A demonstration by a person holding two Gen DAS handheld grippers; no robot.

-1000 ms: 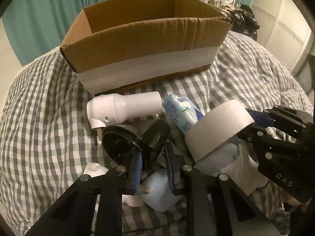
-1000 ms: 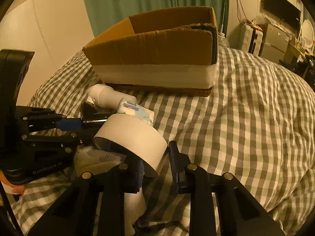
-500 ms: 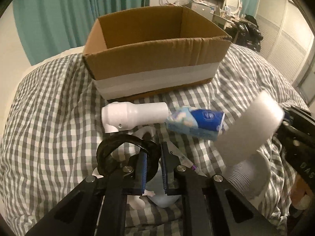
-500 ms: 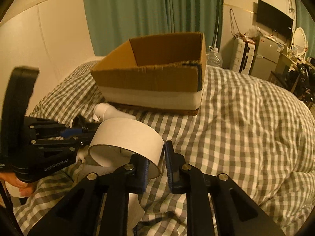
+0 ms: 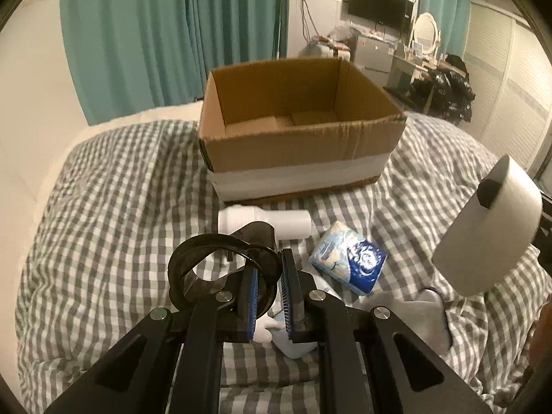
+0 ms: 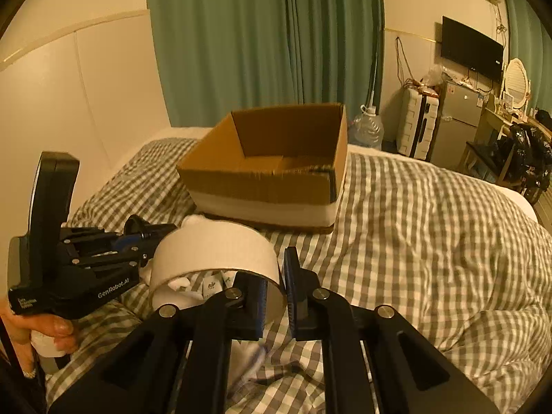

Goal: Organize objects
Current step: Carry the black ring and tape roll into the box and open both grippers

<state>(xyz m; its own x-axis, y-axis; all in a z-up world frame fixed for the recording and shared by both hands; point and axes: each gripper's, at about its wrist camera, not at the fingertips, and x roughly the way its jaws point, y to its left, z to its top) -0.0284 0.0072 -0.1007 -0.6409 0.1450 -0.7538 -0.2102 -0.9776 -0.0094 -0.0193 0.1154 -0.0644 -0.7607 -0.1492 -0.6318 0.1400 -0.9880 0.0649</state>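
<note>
Left wrist view: left gripper (image 5: 268,297) clenched on black plastic ring (image 5: 207,269); open brown cardboard box (image 5: 296,158) straight ahead of fingertips, beyond white plastic pipe (image 5: 265,222).

Both grippers matte black, angular linkage arms, silver screws at pivots, blue ribbed pads (image 5: 253,296). Left gripper (image 6: 138,241), left of frame: white "GenRobot.AI" lettering. Bare hand (image 6: 41,331), lower left.
</note>
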